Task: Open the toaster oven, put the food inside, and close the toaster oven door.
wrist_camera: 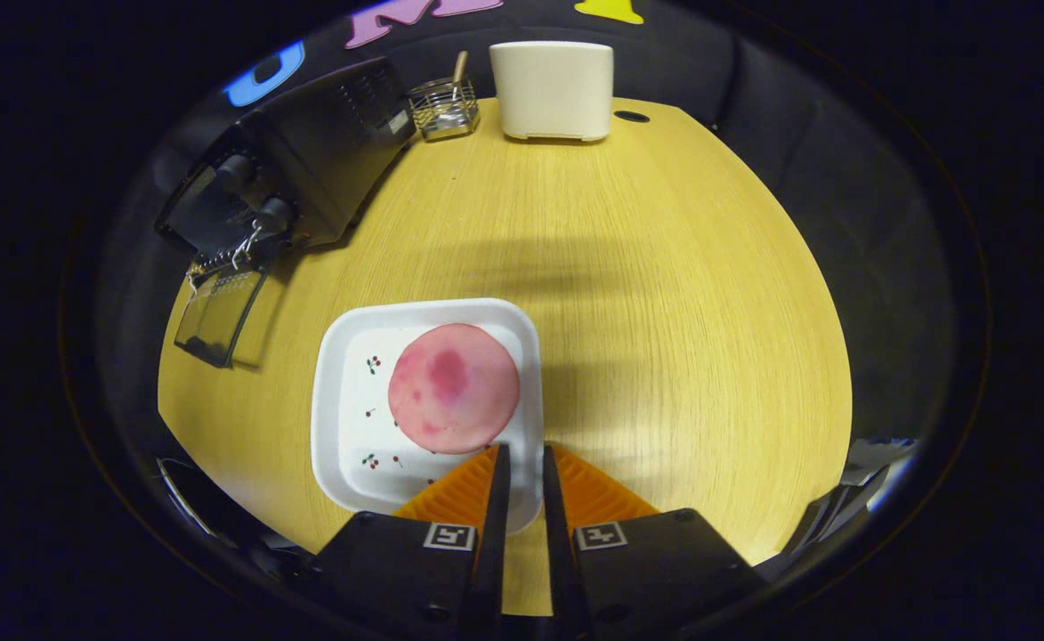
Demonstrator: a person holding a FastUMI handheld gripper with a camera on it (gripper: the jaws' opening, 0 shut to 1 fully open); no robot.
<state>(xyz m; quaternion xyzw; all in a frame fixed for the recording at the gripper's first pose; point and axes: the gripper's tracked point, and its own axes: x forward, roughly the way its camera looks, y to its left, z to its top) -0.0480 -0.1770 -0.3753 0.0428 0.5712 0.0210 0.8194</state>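
Note:
A round pink slice of food lies on a white square plate with small cherry prints, on the wooden table. My gripper hovers above the plate's near right corner, its fingers drawn together with only a thin slit between them and nothing held. The plate's right rim shows through that slit, and the food lies just ahead and to the left of the fingertips. The black toaster oven stands at the far left of the table, its glass door folded down open toward the table edge.
A cream-coloured box-shaped appliance stands at the back of the table. Beside it, next to the oven, sits a wire holder with a wooden stick. Bare wood table stretches between the plate and the back.

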